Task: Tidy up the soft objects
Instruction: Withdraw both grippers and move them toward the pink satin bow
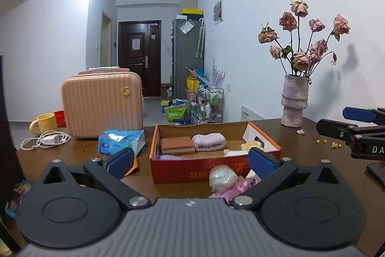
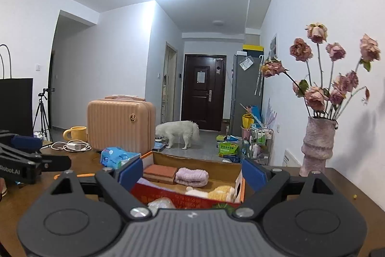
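An open red cardboard box (image 1: 199, 170) (image 2: 168, 196) lies on the brown table just beyond both grippers. Inside it are a brown sponge block (image 1: 177, 145) (image 2: 160, 172), a lilac fluffy roll (image 1: 208, 142) (image 2: 191, 177) and a yellow-and-white plush toy (image 1: 250, 145) (image 2: 220, 193). A small doll with pearly hair and a pink dress (image 1: 223, 181) lies on the table against the box's front wall. My left gripper (image 1: 191, 160) is open and holds nothing. My right gripper (image 2: 192, 172) is open too, and nothing is between its fingers.
A pink hard suitcase (image 1: 102, 104), a yellow mug (image 1: 43, 123), a white charger with cable (image 1: 48, 139) and a blue tissue pack (image 1: 120, 140) sit left of the box. A vase of dried roses (image 1: 294, 100) stands at the right by the wall. A white dog (image 2: 179, 133) is on the floor beyond.
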Demonstrator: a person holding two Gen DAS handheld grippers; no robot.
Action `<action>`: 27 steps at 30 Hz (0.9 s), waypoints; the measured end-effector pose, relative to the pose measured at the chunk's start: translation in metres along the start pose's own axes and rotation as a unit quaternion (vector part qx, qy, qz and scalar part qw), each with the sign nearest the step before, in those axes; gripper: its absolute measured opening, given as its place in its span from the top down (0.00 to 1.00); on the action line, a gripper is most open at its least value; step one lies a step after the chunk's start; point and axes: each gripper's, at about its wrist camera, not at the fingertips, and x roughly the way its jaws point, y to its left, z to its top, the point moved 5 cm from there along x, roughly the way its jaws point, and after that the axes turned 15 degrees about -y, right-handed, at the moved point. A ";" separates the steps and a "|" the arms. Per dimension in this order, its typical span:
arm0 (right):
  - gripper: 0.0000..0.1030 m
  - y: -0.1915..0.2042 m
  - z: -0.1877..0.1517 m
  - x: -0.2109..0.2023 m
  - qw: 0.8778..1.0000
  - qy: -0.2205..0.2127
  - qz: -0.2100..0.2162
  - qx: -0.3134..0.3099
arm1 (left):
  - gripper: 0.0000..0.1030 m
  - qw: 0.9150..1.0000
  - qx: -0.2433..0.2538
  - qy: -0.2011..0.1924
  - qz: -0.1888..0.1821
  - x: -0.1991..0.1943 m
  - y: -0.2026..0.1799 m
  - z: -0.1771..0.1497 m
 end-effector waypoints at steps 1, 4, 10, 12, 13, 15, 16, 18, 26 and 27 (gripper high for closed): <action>0.13 0.001 -0.002 -0.007 1.000 0.001 -0.002 0.003 | 0.00 1.000 -0.003 -0.001 0.003 -0.009 0.000 -0.004; 0.13 0.007 -0.014 -0.038 1.000 0.002 -0.001 0.010 | 0.00 1.000 -0.016 -0.003 0.001 -0.040 -0.003 -0.017; 0.13 0.025 -0.042 -0.102 1.000 0.025 0.004 0.016 | 0.00 1.000 -0.002 0.002 -0.001 -0.096 -0.014 -0.051; 0.13 0.031 -0.050 -0.120 0.999 0.034 0.007 0.018 | 0.00 1.000 -0.001 0.009 0.001 -0.113 -0.016 -0.061; 0.13 0.033 -0.054 -0.131 0.999 0.038 0.007 0.022 | 0.00 1.000 -0.006 0.015 0.002 -0.122 -0.015 -0.066; 0.13 0.039 -0.063 -0.151 0.998 0.049 0.008 0.027 | 0.00 1.000 -0.019 0.023 -0.005 -0.141 -0.015 -0.075; 0.13 0.041 -0.068 -0.161 0.998 0.055 0.008 0.033 | 0.00 0.999 -0.024 0.027 -0.007 -0.148 -0.014 -0.079; 0.13 0.045 -0.077 -0.177 0.997 0.069 0.010 0.044 | 0.00 0.999 -0.026 0.042 -0.015 -0.158 -0.014 -0.085; 0.13 0.049 -0.101 -0.177 0.994 0.104 0.004 0.044 | 0.00 0.997 -0.031 0.068 -0.020 -0.143 -0.018 -0.103; 0.13 0.048 -0.103 -0.174 0.993 0.106 0.002 0.048 | 0.00 0.997 -0.030 0.074 -0.020 -0.139 -0.019 -0.107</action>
